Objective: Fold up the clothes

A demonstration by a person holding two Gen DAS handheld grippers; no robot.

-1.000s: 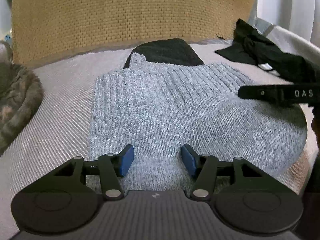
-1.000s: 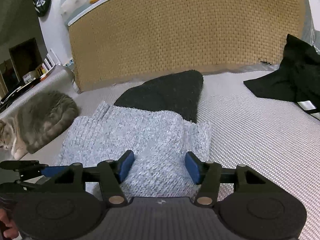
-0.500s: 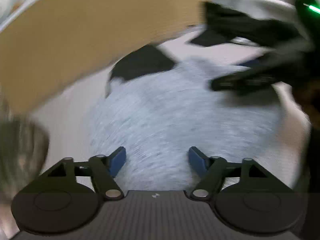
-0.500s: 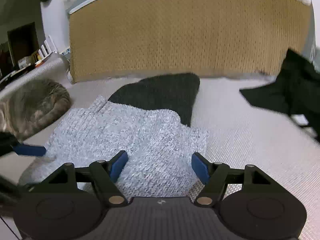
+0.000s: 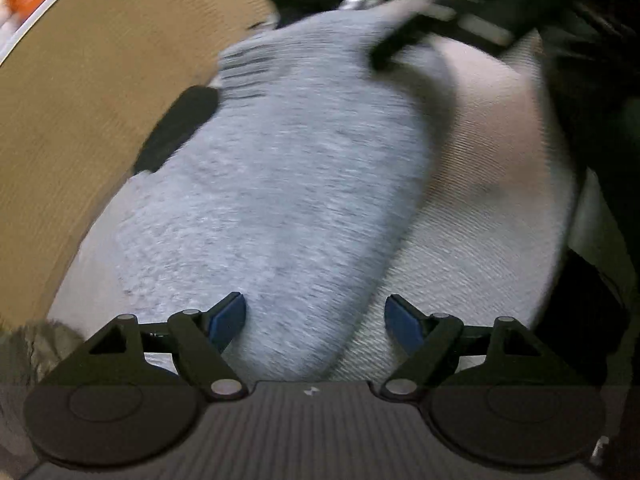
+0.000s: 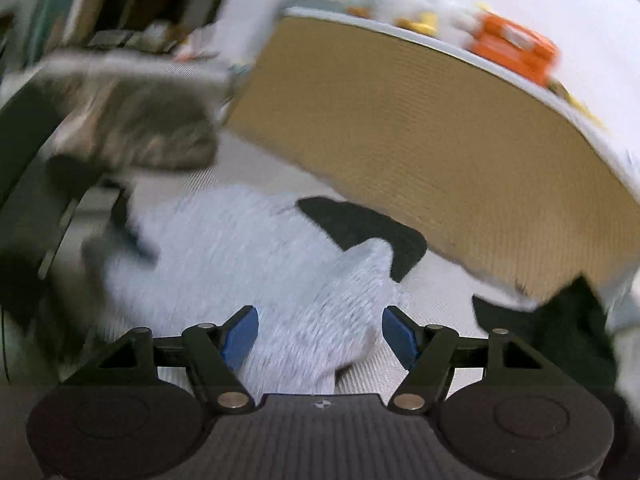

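Jaws wide on the left gripper (image 5: pixel 316 316), still spreading, blue pads (image 5: pixel 228 316) clear of cloth; nothing pinched. Hovering over the near edge of the grey knit sweater (image 5: pixel 280 180), spread flat on the pale woven bed cover (image 5: pixel 492 184), a black garment (image 5: pixel 176 132) poking out from beneath its far end, close against the tan woven headboard (image 5: pixel 80 100). Blurred dark shape of the other gripper at the sweater's upper right; more dark clothing (image 5: pixel 580 80) beyond. From the right wrist: jaws of the right gripper (image 6: pixel 320 334) likewise wide and empty, pads (image 6: pixel 240 334) apart above the sweater (image 6: pixel 248 264). Black garment (image 6: pixel 364 228) between sweater and headboard (image 6: pixel 440 160). Grey tabby cat (image 6: pixel 140 128) curled at upper left, well apart from the sweater. Another black piece (image 6: pixel 560 320) at lower right. Whole view tilted and smeared.
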